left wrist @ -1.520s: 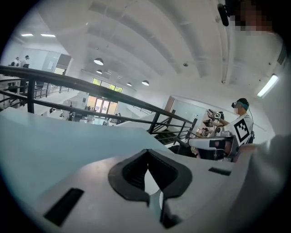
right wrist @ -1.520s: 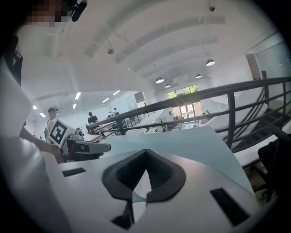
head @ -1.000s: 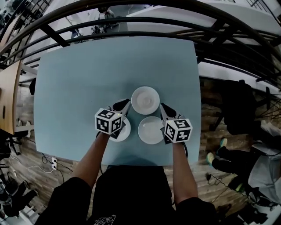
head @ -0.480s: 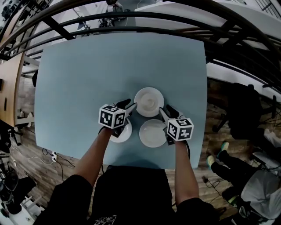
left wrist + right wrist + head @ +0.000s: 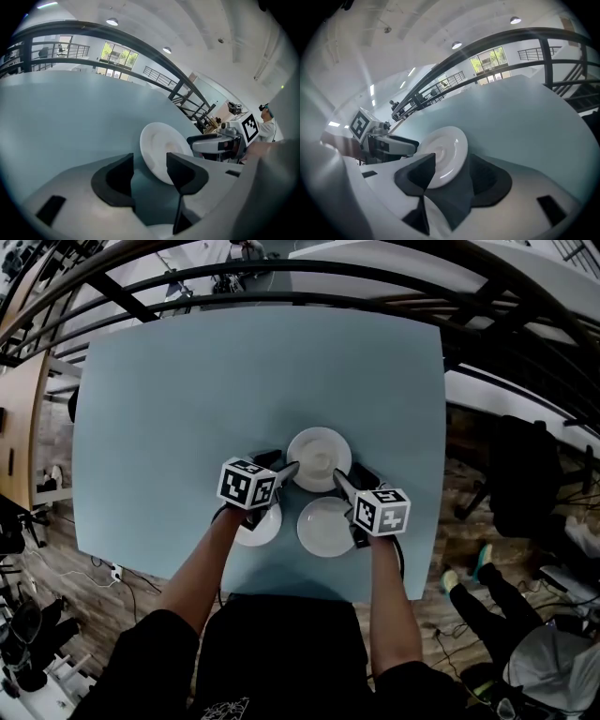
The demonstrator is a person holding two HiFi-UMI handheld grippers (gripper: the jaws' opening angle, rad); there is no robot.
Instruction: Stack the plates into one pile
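Bottom of the head view: both forearms reach up-frame over the light-blue table (image 5: 150,418). Two white plates lie side by side but apart by its near edge. The near-centre plate (image 5: 324,529) is mostly in the open. The near-left plate (image 5: 262,525) is half under the left gripper (image 5: 284,468).

The right gripper (image 5: 345,481) is at centre-right, with its marker cube over the near-centre plate's right rim. Both grippers angle down at the far plate (image 5: 319,454) at mid-frame, one on each side.

Both pairs of jaws have just been opening and now stand wide. In each gripper view the far plate's rim lines up with the gap, but the pads aren't pressing on it and nothing is gripped.

Dark railing (image 5: 281,279) runs along the top, past the table.
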